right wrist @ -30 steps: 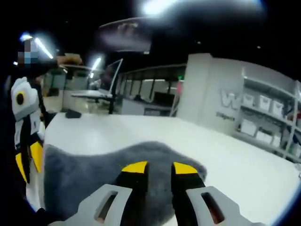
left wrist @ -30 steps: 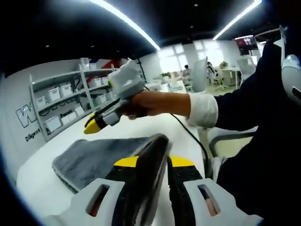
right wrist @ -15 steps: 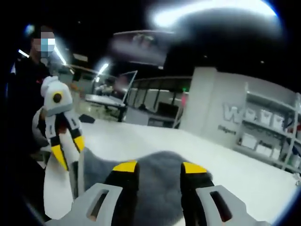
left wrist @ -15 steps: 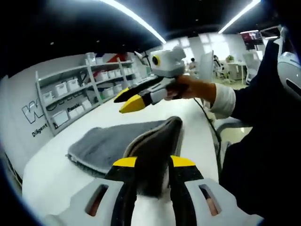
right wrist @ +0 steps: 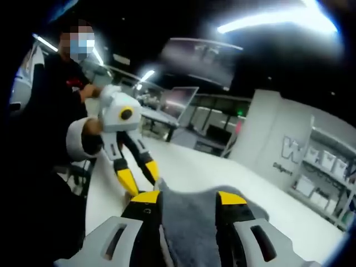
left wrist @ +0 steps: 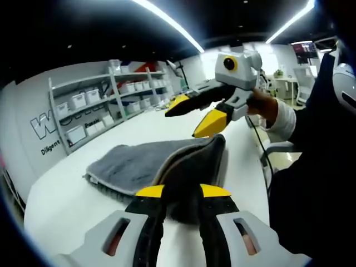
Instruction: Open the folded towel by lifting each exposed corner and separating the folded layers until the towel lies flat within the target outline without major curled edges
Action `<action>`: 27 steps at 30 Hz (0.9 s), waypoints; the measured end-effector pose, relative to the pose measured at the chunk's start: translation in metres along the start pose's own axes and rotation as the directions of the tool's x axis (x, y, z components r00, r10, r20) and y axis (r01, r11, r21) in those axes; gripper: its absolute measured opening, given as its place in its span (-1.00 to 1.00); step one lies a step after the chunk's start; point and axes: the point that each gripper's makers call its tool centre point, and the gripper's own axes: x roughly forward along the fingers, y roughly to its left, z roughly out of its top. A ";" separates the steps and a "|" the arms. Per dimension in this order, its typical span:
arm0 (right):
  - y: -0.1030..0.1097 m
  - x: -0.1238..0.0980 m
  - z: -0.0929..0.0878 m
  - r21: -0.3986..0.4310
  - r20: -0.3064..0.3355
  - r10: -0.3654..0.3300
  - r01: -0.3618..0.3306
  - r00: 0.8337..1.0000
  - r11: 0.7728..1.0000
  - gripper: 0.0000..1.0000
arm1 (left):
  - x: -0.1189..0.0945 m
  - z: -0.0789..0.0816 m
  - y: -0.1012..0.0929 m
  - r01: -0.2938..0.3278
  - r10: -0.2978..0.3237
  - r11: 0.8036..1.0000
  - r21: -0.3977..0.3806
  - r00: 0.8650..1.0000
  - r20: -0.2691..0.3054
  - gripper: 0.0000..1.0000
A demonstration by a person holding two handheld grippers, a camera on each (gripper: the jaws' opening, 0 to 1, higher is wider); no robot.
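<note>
The large white bench [left wrist: 72,194] is carrying the grey plush folded towel [left wrist: 139,161], which is lying across its near half, with white shelving [left wrist: 83,111] holding storage boxes against the far wall.

Step in hand, as judged: the separating of the layers at the near corner. In the left gripper view, the left gripper [left wrist: 181,193] is standing closed on a raised fold of the towel, the dark fabric passing between its yellow-tipped fingers [left wrist: 149,192] and rising in a peak above the rest of the cloth. The right gripper [left wrist: 200,114], held by a hand in a white cuff, is hanging above the far side of that peak with its fingers parted and nothing between them; it is apart from the cloth there.

In the right gripper view, the right gripper [right wrist: 189,197] is showing towel fabric lying between its spread fingers, not pinched, with the left gripper [right wrist: 139,175] just beyond at the towel's edge.

Next move, as judged: the right gripper needs to descend onto a free corner or upper layer and close, so the two can draw the layers apart. No target outline is discernible on the bench.
</note>
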 end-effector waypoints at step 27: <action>0.057 0.035 -0.025 -0.425 -0.221 -0.099 -0.005 0.970 0.905 -0.62 | -0.001 -0.004 0.014 -0.045 0.046 0.997 -0.058 0.999 0.018 -0.66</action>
